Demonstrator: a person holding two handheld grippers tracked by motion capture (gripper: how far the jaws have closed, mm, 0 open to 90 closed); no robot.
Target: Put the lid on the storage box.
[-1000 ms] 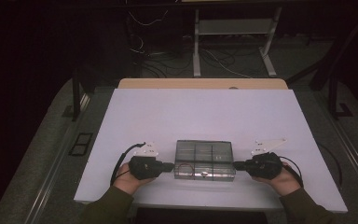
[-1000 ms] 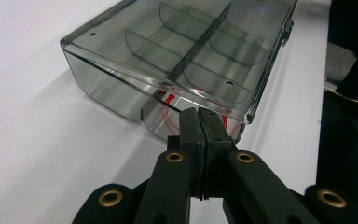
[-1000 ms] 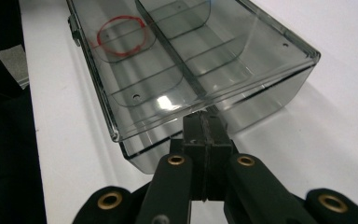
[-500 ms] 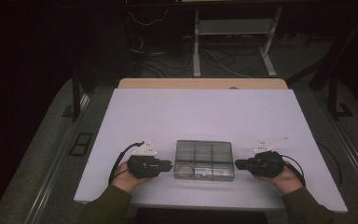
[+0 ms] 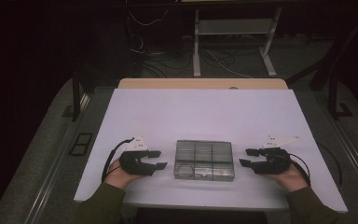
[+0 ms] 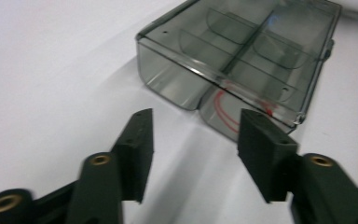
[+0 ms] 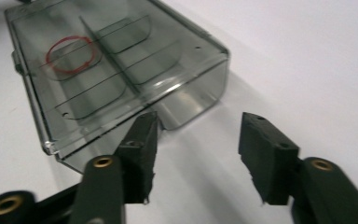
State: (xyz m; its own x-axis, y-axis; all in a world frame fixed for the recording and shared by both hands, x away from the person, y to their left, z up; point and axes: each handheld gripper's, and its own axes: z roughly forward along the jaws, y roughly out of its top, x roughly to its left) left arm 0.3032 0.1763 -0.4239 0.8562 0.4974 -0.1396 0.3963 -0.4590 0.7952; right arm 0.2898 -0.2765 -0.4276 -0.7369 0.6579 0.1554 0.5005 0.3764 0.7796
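Observation:
A smoky clear compartment box (image 5: 204, 160) with its lid closed lies near the front of the white table (image 5: 205, 116). Inside one compartment lies a red rubber band (image 7: 72, 49), and the left gripper view shows the band (image 6: 223, 109) through the box (image 6: 242, 56). My left gripper (image 5: 158, 159) lies just left of the box, pointing at its left end. Off the right end, my right gripper (image 5: 245, 157) points at the box (image 7: 116, 70). Both have just been opening their jaws. The left gripper (image 6: 196, 120) and the right gripper (image 7: 196, 120) stand open, nothing between their pads.
A wooden strip (image 5: 200, 84) runs along the table's far edge. Behind it, cables (image 5: 223, 60) and a metal stand (image 5: 235, 32) sit on the dark floor. The table's front edge is close under both forearms.
Both grippers' jaws went from closed to open. The hands stayed beside the box's two ends and the box has not moved.

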